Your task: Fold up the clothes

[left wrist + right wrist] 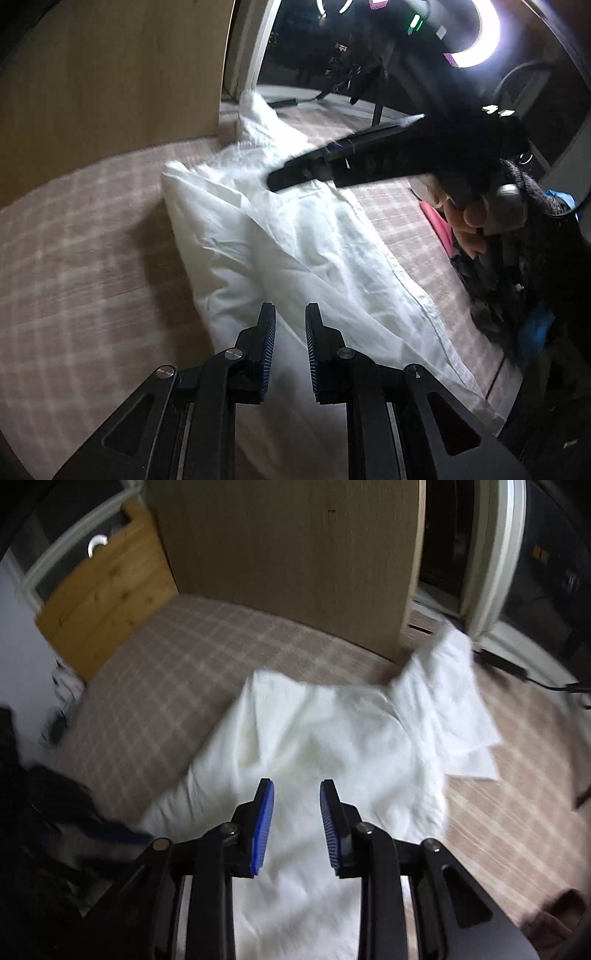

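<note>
Left gripper (pixel 290 314): angled steeply down, jaws parallel with a narrow gap, nothing between the ribbed pads (pixel 269 347). Black linkage arms fan out toward the camera.

Right gripper (pixel 296 790): also pitched down, jaws parted a bit wider than the left's, blue pads (pixel 263 834) bare, nothing clamped. In the left wrist view it reaches in from the right edge as a long dark shape, fingers pointing left and slightly down, motion-blurred. The person's hand (pixel 471 225) wraps its handle, fingertips curled round the grip below a dark fuzzy sleeve (pixel 532 192).
</note>
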{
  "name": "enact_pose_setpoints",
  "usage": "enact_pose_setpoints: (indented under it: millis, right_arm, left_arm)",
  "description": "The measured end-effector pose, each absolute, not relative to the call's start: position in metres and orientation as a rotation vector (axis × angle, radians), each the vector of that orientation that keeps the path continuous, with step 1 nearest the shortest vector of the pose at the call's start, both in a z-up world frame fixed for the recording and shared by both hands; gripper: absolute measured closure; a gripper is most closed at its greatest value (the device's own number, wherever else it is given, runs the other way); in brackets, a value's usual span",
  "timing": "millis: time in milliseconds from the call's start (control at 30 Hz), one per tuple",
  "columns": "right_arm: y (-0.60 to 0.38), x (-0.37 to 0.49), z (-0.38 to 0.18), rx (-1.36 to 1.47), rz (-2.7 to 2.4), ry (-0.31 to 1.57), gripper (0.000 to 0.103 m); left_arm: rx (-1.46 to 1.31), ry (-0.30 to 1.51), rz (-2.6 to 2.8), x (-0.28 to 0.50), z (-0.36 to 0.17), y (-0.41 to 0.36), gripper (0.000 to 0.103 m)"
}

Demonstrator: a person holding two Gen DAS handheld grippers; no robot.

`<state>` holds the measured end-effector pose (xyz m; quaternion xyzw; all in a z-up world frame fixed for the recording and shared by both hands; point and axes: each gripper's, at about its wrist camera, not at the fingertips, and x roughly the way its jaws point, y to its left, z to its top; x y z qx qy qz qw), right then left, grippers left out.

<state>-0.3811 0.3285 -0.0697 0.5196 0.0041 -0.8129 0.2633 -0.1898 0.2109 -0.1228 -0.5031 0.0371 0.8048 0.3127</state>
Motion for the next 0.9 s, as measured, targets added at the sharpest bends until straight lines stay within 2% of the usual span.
enact_pose_setpoints:
  millis: [67, 200, 300, 400, 500, 567, 633, 800, 900]
  right_arm:
    - [0.318, -0.387, -0.077, 1.368, -2.145, -0.050, 0.077]
    - [0.292, -0.401, -0.119, 1.521, -2.118, 0.160, 0.079]
    - [0.324, -0.404, -0.101, 1.458, -2.171, -0.015, 0.079]
    - [0.364, -0.407, -0.087, 1.418, -2.260, -0.134, 0.079]
    - [0.378, -0.412, -0.099, 1.481, -2.236, -0.107, 0.079]
    - [0.387, -0.416, -0.108, 1.530, -2.238, -0.034, 0.079]
    - [0.406, -0.418, -0.106, 1.540, -2.304, -0.056, 0.086]
    - [0.419, -0.405, -0.082, 1.422, -2.349, -0.176, 0.082]
    - [0.398, -0.398, -0.089, 1.450, -2.303, -0.092, 0.082]
  left_arm:
    - [-1.353, 0.130, 2.124, -0.200, -0.139, 0.211, 0.089]
    - [-1.382, 0.095, 2.088, -0.211, -0.151, 0.203, 0.090]
    - [-1.275, 0.119, 2.124, -0.222, -0.126, 0.200, 0.090]
    - [-1.245, 0.185, 2.153, -0.249, -0.127, 0.208, 0.089]
    - [-1.322, 0.313, 2.195, -0.276, -0.156, 0.213, 0.088]
    - [-1.287, 0.329, 2.219, -0.281, -0.161, 0.206, 0.088]
    - [-1.321, 0.318, 2.233, -0.285, -0.161, 0.199, 0.088]
    - [-1.303, 0.310, 2.246, -0.288, -0.154, 0.193, 0.089]
    - [-1.279, 0.263, 2.222, -0.289, -0.143, 0.193, 0.089]
